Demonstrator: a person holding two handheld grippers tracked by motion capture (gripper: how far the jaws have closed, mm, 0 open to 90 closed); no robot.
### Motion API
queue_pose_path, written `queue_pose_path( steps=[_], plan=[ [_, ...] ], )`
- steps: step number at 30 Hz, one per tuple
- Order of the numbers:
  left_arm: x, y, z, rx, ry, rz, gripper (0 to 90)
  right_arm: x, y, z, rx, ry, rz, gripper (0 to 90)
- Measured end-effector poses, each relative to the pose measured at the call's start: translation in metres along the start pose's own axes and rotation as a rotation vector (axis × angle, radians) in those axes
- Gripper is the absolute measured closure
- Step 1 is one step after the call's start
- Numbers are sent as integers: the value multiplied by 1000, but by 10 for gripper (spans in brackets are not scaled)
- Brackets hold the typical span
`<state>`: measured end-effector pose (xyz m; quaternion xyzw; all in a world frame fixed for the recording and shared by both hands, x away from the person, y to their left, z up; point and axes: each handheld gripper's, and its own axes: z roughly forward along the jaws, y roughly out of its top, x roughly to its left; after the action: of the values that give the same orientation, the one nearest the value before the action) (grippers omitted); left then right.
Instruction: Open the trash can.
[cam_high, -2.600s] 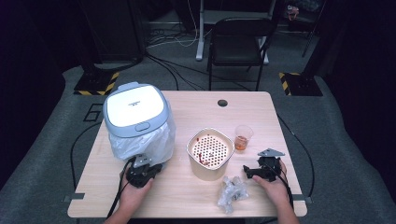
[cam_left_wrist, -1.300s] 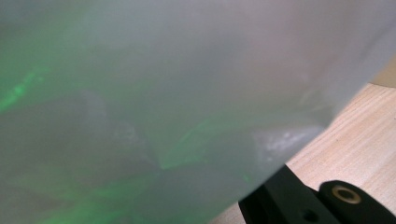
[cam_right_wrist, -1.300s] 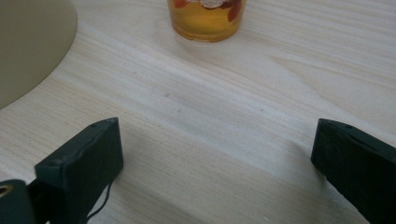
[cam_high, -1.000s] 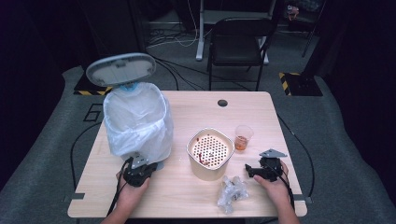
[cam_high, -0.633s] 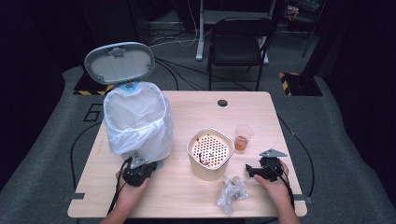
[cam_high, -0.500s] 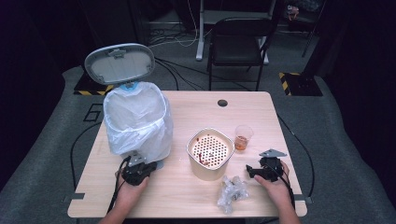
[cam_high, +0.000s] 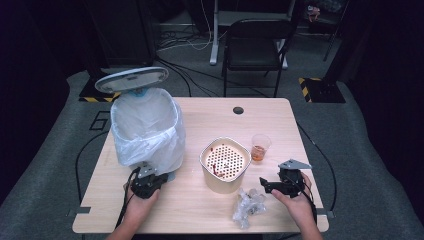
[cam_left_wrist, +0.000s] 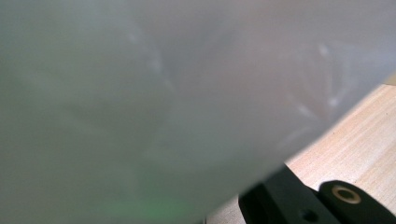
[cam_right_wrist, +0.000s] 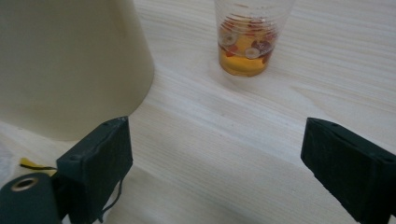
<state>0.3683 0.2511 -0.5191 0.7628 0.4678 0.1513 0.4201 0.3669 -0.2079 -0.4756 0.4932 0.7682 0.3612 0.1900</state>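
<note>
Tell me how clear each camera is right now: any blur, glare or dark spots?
High view: the table is evenly lit, the room around it dark. Left gripper view: the white bin liner sits so close that it is a blurred haze. Right gripper view: the plastic cup and cream bowl look fairly sharp, the open right gripper soft.

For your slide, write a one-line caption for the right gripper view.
Open jaws of the right gripper face a cup of amber liquid beside a cream tub.

A pale wooden table (cam_high: 210, 210) stands on grey floor. On it sit a plastic-lined white bin (cam_high: 147, 130), a cream perforated-top tub (cam_high: 225, 165), a clear cup of amber liquid (cam_high: 260, 147) and crumpled clear wrap (cam_high: 247, 206).
</note>
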Motion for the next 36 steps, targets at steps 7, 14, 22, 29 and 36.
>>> queue_pose_path(
  steps=[7, 14, 22, 29, 36],
  plan=[
    [0, 1, 0, 8, 1, 10, 900, 6, 4, -14, -18, 45, 15, 0],
    [0, 1, 0, 8, 0, 11, 900, 23, 7, -24, -41, 81, -27, 0],
    [0, 1, 0, 10, 1, 13, 900, 44, 2, -25, -30, 136, -71, 0],
    [0, 1, 0, 11, 1, 16, 900, 59, -5, -23, -24, 156, -97, 0],
    [0, 1, 0, 13, 2, 19, 900, 76, -7, -24, -21, 196, -119, 0]
  ],
)
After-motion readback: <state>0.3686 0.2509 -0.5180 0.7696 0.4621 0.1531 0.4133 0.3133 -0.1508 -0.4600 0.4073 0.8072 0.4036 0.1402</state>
